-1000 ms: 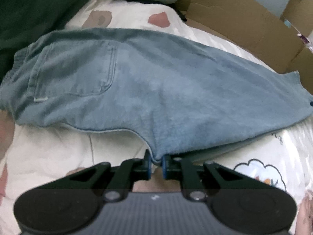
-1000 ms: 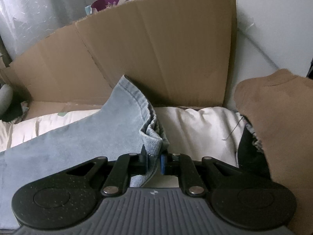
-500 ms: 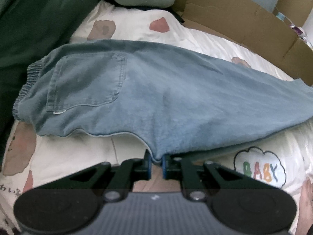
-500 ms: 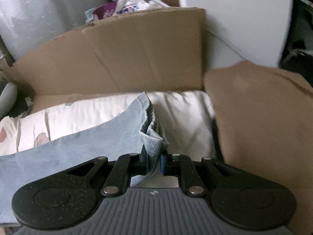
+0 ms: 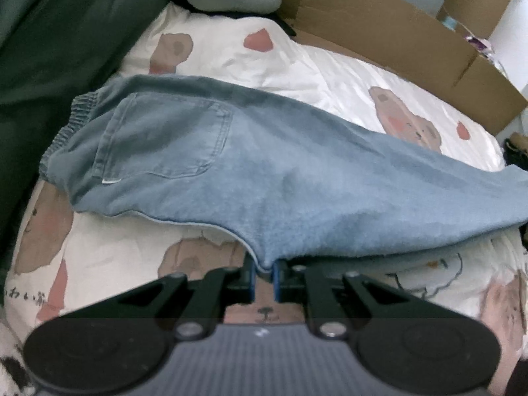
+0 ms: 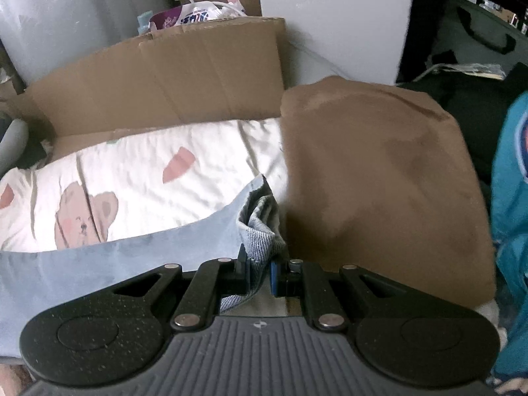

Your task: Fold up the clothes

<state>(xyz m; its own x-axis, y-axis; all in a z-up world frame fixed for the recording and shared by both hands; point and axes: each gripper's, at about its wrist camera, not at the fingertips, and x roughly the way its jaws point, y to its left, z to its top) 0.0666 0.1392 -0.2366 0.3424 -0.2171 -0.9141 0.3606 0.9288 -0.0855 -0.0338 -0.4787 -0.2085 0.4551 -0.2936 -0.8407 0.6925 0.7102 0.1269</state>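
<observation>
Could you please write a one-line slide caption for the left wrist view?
Left gripper pinches the near edge of blue jeans lying back pocket up across a bear-print bedsheet.

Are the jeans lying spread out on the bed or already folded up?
Spread lengthwise, not folded up: the jeans stretch across the bedsheet, waistband to leg end, back pocket showing.

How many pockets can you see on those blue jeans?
1. A single patch pocket sits on the jeans near the elastic waistband, at the left of the left claw's view. Others may be hidden on the underside or in the folds.
</observation>
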